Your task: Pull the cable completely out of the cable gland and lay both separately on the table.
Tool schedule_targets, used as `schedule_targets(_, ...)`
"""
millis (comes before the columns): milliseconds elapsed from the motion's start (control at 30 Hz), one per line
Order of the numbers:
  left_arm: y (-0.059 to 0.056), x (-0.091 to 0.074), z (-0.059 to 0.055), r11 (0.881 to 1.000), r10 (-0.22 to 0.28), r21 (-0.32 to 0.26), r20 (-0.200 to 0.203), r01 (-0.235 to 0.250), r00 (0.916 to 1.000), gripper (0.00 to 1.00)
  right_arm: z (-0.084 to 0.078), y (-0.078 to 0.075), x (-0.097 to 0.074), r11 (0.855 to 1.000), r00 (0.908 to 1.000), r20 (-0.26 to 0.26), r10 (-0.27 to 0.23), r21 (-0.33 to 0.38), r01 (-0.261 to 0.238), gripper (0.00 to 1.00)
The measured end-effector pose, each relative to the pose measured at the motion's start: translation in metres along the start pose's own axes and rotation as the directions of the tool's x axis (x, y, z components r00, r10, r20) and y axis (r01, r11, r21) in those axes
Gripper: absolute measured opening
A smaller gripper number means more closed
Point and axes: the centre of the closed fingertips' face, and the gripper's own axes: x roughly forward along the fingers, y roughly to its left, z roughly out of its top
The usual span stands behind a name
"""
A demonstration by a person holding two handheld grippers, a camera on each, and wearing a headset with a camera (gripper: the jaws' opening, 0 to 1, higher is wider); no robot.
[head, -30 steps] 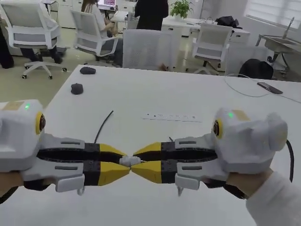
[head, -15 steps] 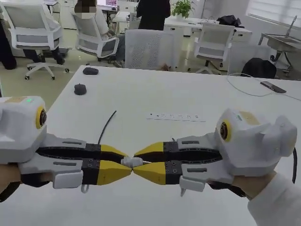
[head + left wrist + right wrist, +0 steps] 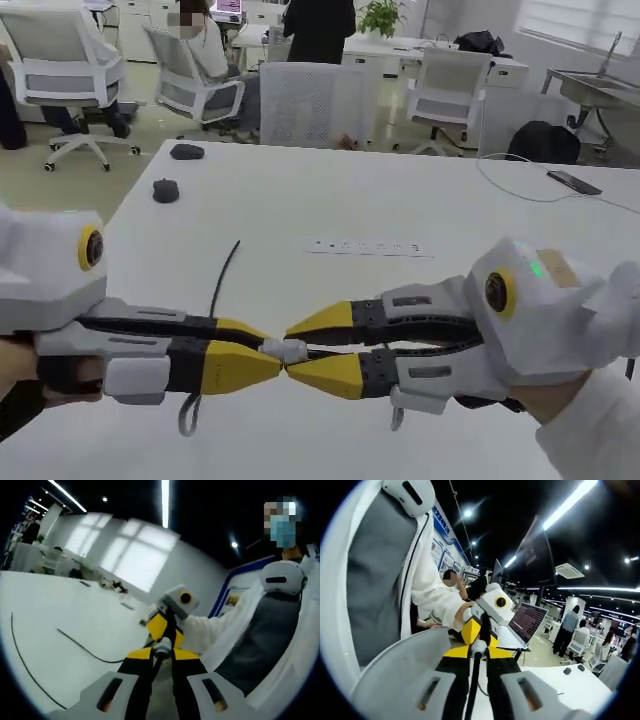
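A small white cable gland hangs above the white table, pinched between two yellow-tipped grippers that meet nose to nose. My left gripper comes in from the left and is shut on the gland. My right gripper comes in from the right, shut on the black cable, which runs back between its jaws from the gland. Further cable lies on the table behind the left gripper and loops beneath it. In the left gripper view the cable curves across the tabletop.
Two dark mice sit at the far left of the table. A flat white strip lies mid-table. A phone with a white lead is at the far right. Office chairs and people stand beyond the far edge.
Both grippers stay shut, tip to tip on the gland. The right hand has dropped lower and now angles up toward the gland; the left hand sits slightly lower too.
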Motion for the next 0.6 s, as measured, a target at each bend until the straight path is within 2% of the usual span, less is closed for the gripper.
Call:
schedule_targets(100, 0.0, 0.0, 0.0, 1.0, -0.006, -0.008, 0.005, 0.006, 1.0, 0.14, 0.0, 0.001, -0.001, 1.0, 0.9999, -0.013, 0.002, -0.031, -0.002, 0.09)
schedule_targets(200, 0.002, 0.0, -0.001, 1.0, 0.001, 0.002, -0.003, -0.001, 1.0, 0.14, -0.003, 0.0, -0.001, 1.0, 0.9996, -0.028, -0.003, -0.03, 0.002, 0.1)
schedule_targets(267, 0.002, 0.0, -0.002, 1.0, 0.006, 0.008, -0.004, -0.006, 1.0, 0.14, -0.005, -0.001, -0.001, 1.0, 0.9993, -0.034, -0.016, 0.022, 0.017, 0.11)
schedule_targets(300, 0.003, -0.001, 0.0, 0.999, 0.02, 0.037, 0.005, -0.02, 0.9998, 0.14, -0.005, -0.005, -0.001, 0.995, 0.9986, -0.038, -0.036, 0.095, 0.039, 0.11)
schedule_targets(333, 0.003, -0.001, 0.002, 0.998, 0.028, 0.064, 0.012, -0.028, 0.9995, 0.14, -0.006, -0.007, -0.001, 0.989, 0.9982, -0.045, -0.039, 0.144, 0.045, 0.12)
schedule_targets(367, 0.006, -0.002, 0.003, 0.993, 0.049, 0.103, 0.011, -0.05, 0.9987, 0.14, -0.009, -0.01, -0.002, 0.976, 0.9972, -0.056, -0.048, 0.208, 0.059, 0.12)
schedule_targets(400, 0.008, -0.003, 0.004, 0.988, 0.067, 0.138, 0.012, -0.068, 0.9977, 0.14, -0.01, -0.015, -0.003, 0.969, 0.9958, -0.06, -0.069, 0.234, 0.081, 0.15)
schedule_targets(467, 0.01, -0.004, 0.004, 0.975, 0.094, 0.205, -0.003, -0.091, 0.9956, 0.15, -0.009, -0.022, -0.005, 0.953, 0.9951, -0.032, -0.094, 0.288, 0.099, 0.28)
schedule_targets(500, 0.01, -0.004, 0.004, 0.971, 0.099, 0.219, -0.003, -0.096, 0.9951, 0.15, -0.011, -0.025, -0.006, 0.924, 0.9942, -0.036, -0.102, 0.366, 0.108, 0.3)
schedule_targets(533, 0.011, -0.005, 0.005, 0.962, 0.117, 0.248, 0.004, -0.115, 0.9931, 0.15, -0.013, -0.027, -0.007, 0.905, 0.9931, -0.05, -0.106, 0.41, 0.117, 0.3)
schedule_targets(567, 0.012, -0.005, 0.006, 0.957, 0.127, 0.264, 0.005, -0.124, 0.9918, 0.15, -0.015, -0.028, -0.008, 0.894, 0.9925, -0.056, -0.108, 0.432, 0.122, 0.26)
schedule_targets(600, 0.012, -0.006, 0.007, 0.943, 0.137, 0.304, 0.008, -0.133, 0.9906, 0.15, -0.013, -0.028, -0.008, 0.895, 0.9942, -0.039, -0.101, 0.432, 0.108, 0.24)
